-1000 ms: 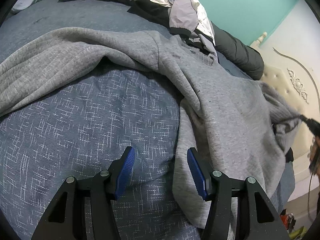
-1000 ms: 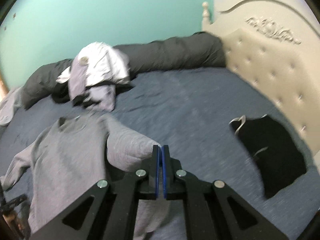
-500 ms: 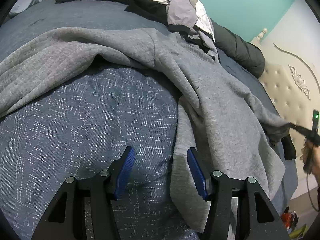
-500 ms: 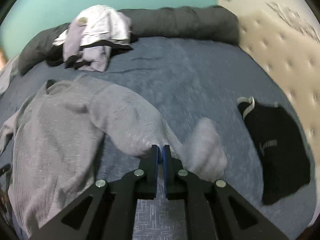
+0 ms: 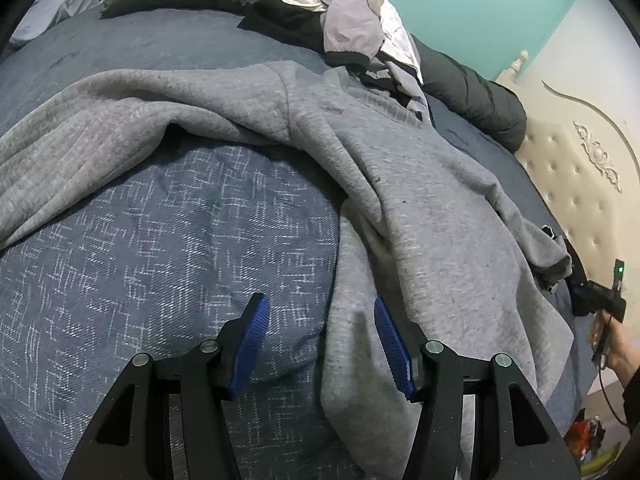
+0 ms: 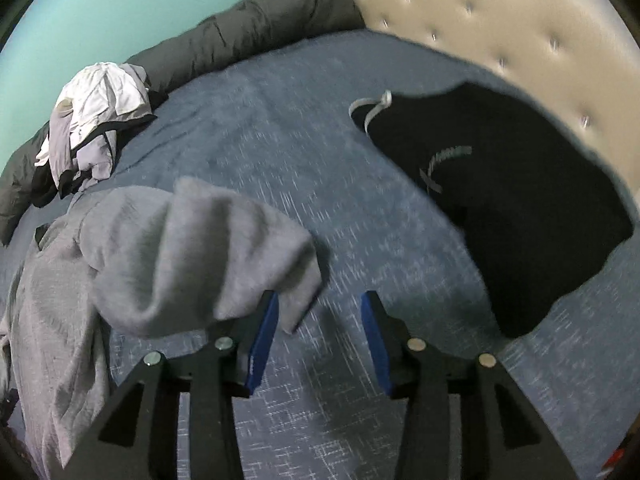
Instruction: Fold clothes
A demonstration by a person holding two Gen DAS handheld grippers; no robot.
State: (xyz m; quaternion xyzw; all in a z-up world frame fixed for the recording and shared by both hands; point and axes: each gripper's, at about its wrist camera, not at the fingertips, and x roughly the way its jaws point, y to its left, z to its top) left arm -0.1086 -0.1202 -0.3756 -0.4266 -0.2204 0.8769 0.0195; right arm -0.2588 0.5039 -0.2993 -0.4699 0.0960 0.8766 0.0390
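A grey sweatshirt [image 5: 420, 208] lies spread over the blue bedspread [image 5: 160, 264]. My left gripper [image 5: 318, 308] hovers open just above its lower hem edge, and the pads are not pressing the cloth. In the right wrist view the sweatshirt's sleeve [image 6: 192, 256] lies bunched against the left pad of my right gripper [image 6: 318, 304]. That gripper's jaws are opening, and the sleeve end hangs loose between them, unpinched. The right gripper [image 5: 600, 296] also shows at the far right edge of the left wrist view, in a hand.
A black folded garment [image 6: 520, 200] lies to the right by the cream tufted headboard [image 6: 500, 24]. A heap of white and lilac clothes [image 6: 92, 128] rests against a dark grey bolster [image 6: 248, 36] along the teal wall.
The right gripper went from shut on the sleeve to open, moving down and toward the headboard; the sleeve dropped onto the bed. The left gripper stayed in place.
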